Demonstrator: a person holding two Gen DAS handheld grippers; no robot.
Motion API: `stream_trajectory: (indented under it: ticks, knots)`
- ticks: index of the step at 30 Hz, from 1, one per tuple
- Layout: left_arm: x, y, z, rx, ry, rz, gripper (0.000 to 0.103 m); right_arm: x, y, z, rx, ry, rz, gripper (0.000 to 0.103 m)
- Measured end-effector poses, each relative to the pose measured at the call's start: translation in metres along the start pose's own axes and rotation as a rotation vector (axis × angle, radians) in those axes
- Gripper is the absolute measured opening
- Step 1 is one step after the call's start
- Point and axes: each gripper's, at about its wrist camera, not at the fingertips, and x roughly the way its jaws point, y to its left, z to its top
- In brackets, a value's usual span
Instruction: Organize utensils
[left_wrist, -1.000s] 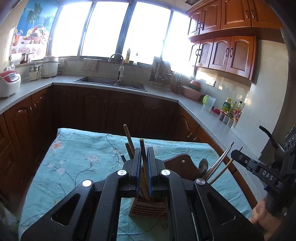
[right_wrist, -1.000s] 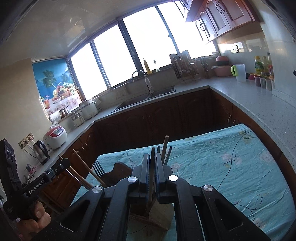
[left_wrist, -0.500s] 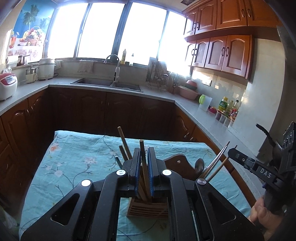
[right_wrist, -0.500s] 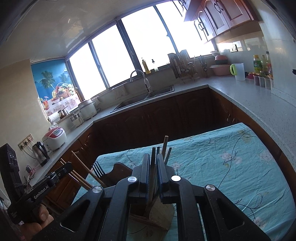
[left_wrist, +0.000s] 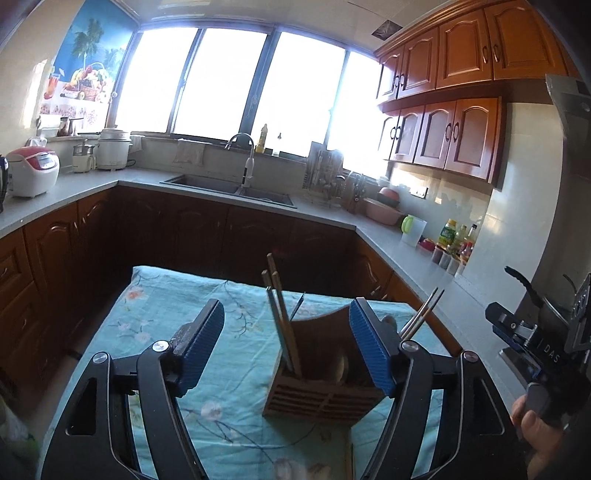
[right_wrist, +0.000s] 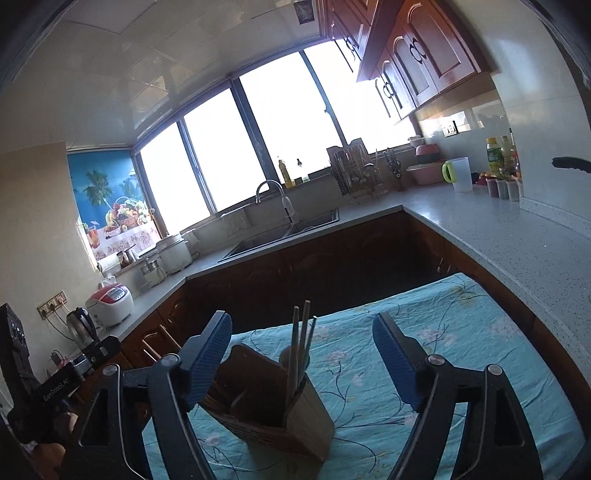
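Note:
A wooden utensil holder (left_wrist: 321, 391) (right_wrist: 273, 410) stands on the table with the turquoise floral cloth (left_wrist: 166, 332) (right_wrist: 461, 332). One bunch of chopsticks (left_wrist: 280, 321) stands upright in it, and a second bunch (left_wrist: 421, 314) leans out to the right behind my finger. My left gripper (left_wrist: 288, 343) is opening, with its blue pads wide apart and touching nothing. The holder is just ahead of it. My right gripper (right_wrist: 301, 350) is opening too and grips nothing. Chopsticks (right_wrist: 301, 343) stand free in the holder in front of it. Each gripper, held by a hand, also shows at the edge of the other's view: the right gripper (left_wrist: 535, 343), the left gripper (right_wrist: 74, 373).
Dark wood cabinets under a grey counter (left_wrist: 388, 240) wrap around the table. A sink with a tap (left_wrist: 236, 184) is at the back. A rice cooker (left_wrist: 31, 175) and a kettle (right_wrist: 81, 326) stand on the left. Bottles and jars (left_wrist: 454, 243) are on the right.
Both grippers were shut on chopsticks standing in the holder. They have let go, opened wide and drawn back a little. The chopsticks stay in the holder.

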Motion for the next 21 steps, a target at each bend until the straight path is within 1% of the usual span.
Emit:
stream_trajectory:
  ticks: [2, 10, 16, 21]
  knots:
    - [-0.005, 0.006, -0.015, -0.007, 0.024, 0.019, 0.075, -0.006, -0.004, -0.014, 0.001, 0.019, -0.001, 0.083]
    - [-0.025, 0.023, -0.08, -0.04, 0.133, 0.055, 0.075, -0.035, -0.007, -0.081, -0.012, 0.103, -0.013, 0.084]
    - [-0.051, 0.034, -0.118, -0.051, 0.172, 0.085, 0.075, -0.062, -0.002, -0.126, -0.036, 0.153, -0.014, 0.086]
    - [-0.074, 0.039, -0.139, -0.048, 0.191, 0.103, 0.075, -0.081, 0.0, -0.148, -0.058, 0.18, -0.022, 0.087]
